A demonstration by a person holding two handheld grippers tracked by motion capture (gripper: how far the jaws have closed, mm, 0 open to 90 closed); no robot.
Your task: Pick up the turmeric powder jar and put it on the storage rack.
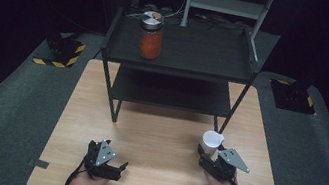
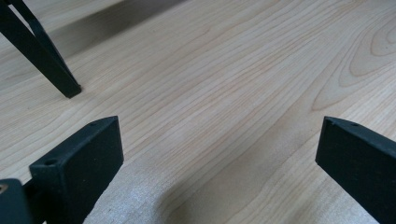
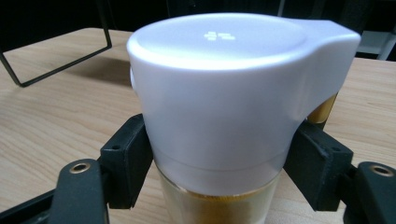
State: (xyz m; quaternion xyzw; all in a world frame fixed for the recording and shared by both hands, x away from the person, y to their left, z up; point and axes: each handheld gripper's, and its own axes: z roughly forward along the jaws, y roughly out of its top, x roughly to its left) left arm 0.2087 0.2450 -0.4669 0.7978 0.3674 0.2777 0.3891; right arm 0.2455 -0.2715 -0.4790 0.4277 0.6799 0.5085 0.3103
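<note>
A glass jar with a white spouted lid (image 1: 211, 141) stands on the wooden table (image 1: 159, 142) at the front right. My right gripper (image 1: 209, 154) is shut on it, one jaw on each side just below the lid. Up close in the right gripper view the white lid (image 3: 219, 70) tops a glass body (image 3: 219, 205) with amber contents, and the right gripper (image 3: 219, 158) clamps it between its pads. My left gripper (image 1: 115, 168) rests at the front left, open. In its own view the left gripper (image 2: 219, 144) has bare wood between its jaws.
A black two-tier metal rack (image 1: 177, 64) stands at the back of the table, with a red-filled jar (image 1: 151, 37) on its top shelf. One rack leg (image 2: 42, 56) shows ahead of the left gripper. The rack's base bar (image 3: 56, 65) lies beyond the white-lidded jar.
</note>
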